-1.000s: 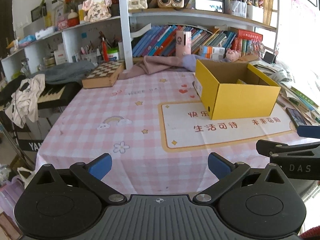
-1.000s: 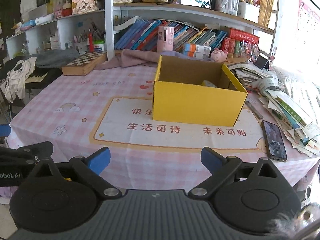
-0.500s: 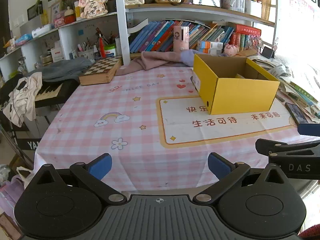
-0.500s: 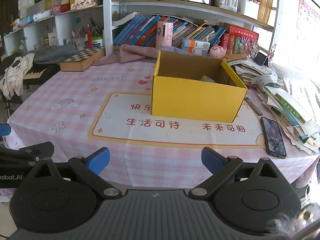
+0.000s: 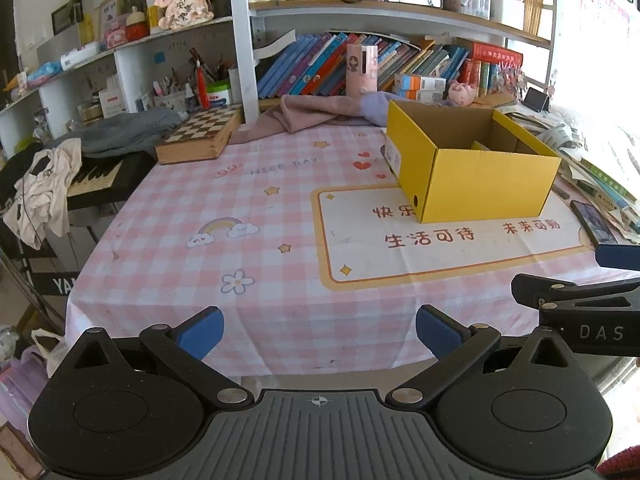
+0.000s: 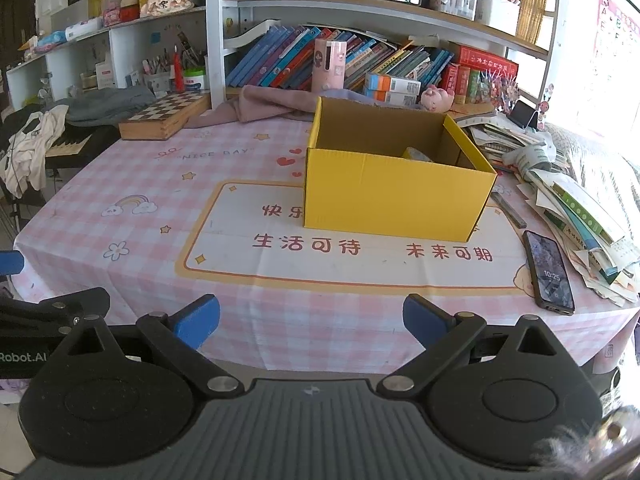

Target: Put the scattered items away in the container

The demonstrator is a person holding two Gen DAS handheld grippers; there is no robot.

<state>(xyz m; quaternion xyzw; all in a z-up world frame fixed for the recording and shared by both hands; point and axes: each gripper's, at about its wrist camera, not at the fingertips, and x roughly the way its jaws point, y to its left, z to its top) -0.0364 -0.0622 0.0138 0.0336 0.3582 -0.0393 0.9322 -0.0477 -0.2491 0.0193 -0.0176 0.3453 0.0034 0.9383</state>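
Observation:
An open yellow cardboard box stands on the pink checked tablecloth, right of centre; it also shows in the right wrist view, with an item partly visible inside. My left gripper is open and empty, held back at the table's near edge. My right gripper is open and empty, also at the near edge, facing the box. The right gripper shows at the right of the left wrist view.
A black phone and a pen lie right of the box. A heap of books and papers fills the right edge. A chessboard box, a pink cloth and bookshelves stand behind. A keyboard is at the left.
Both grippers have pulled back and risen a little from the table; the box looks slightly farther. Both stay open and empty.

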